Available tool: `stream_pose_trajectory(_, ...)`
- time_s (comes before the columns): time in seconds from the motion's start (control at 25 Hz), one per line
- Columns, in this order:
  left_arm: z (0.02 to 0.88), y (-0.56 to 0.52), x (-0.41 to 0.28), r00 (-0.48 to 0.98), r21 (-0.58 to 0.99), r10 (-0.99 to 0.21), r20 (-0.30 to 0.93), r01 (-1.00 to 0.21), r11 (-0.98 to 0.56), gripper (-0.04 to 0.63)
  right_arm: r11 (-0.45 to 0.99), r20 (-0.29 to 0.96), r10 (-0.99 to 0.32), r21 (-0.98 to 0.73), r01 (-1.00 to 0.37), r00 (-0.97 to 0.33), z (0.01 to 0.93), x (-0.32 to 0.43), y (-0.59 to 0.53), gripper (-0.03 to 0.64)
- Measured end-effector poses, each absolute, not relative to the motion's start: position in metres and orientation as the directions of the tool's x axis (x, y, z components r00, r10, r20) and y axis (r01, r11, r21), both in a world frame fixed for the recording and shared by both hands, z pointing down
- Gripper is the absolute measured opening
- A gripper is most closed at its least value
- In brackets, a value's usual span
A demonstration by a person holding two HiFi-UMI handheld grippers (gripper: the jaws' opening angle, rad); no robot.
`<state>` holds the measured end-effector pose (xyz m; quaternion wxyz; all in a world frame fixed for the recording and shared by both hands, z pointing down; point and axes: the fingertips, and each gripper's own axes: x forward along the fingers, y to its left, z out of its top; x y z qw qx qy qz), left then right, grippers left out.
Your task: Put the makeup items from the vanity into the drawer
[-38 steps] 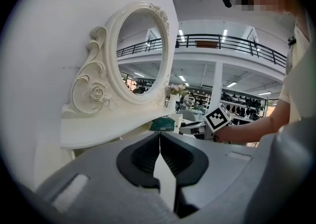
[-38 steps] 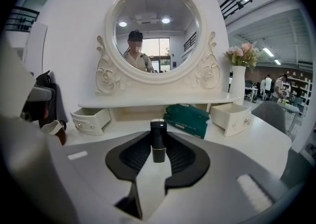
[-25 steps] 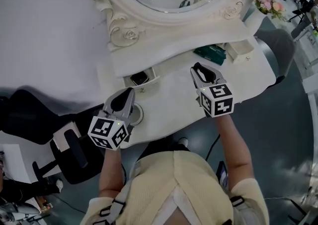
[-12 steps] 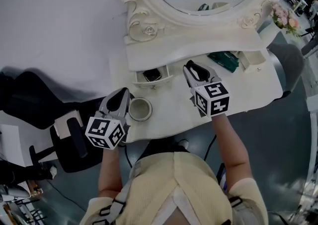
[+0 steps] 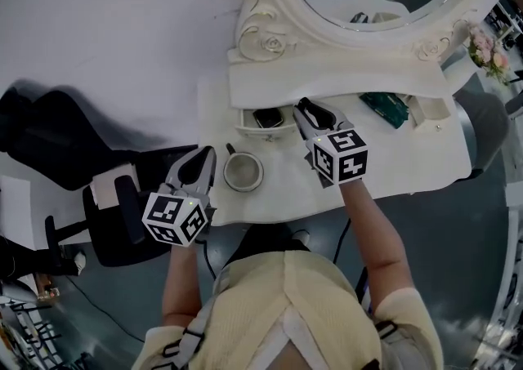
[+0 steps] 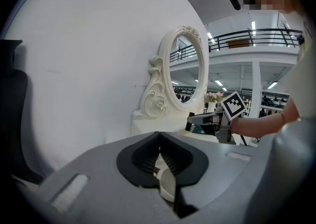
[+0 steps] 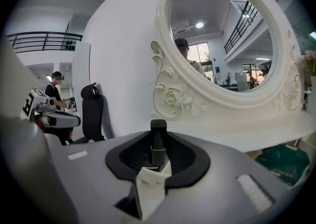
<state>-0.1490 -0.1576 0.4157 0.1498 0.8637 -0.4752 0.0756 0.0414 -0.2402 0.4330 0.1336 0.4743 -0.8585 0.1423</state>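
The vanity (image 5: 409, 160) looks smooth, matt white (its carved mirror frame (image 5: 270, 40) slightly glossy).

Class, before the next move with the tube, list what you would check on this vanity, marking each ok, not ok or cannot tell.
1. Dark tube clamped upright in right gripper: ok.
2. Drawer pulled open: ok, a dark item lies inside.
3. Right gripper over the drawer: not ok, its tips sit beside the drawer's right end.
4. Left gripper free: ok, jaws shut, nothing between them.
5. Vanity top cleared: not ok, a green packet and a white pot lie there.
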Motion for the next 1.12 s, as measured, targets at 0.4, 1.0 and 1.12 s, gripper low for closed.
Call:
stream_pose_trajectory(0.4,0.425,-0.148,-0.165,0.517,0.208,-0.804,0.293,-0.855,-0.474,-0.009,0.530,0.443,-0.734,-0.099,-0.842,-0.514,0.474,0.018,-0.251,0.100)
stream_pose_trajectory(1.0,0.434,-0.150,-0.160,0.539,0.229,-0.783,0.309,-0.842,-0.489,-0.009,0.558,0.591,-0.659,-0.031,-0.829,-0.465,0.504,0.006,-0.246,0.103)
stream_pose_trajectory(1.12,0.434,-0.150,-0.159,0.543,0.229,-0.780,0.310,-0.839,-0.493,-0.009,0.554,0.608,-0.653,-0.025,-0.832,-0.452,0.507,0.006,-0.246,0.104)
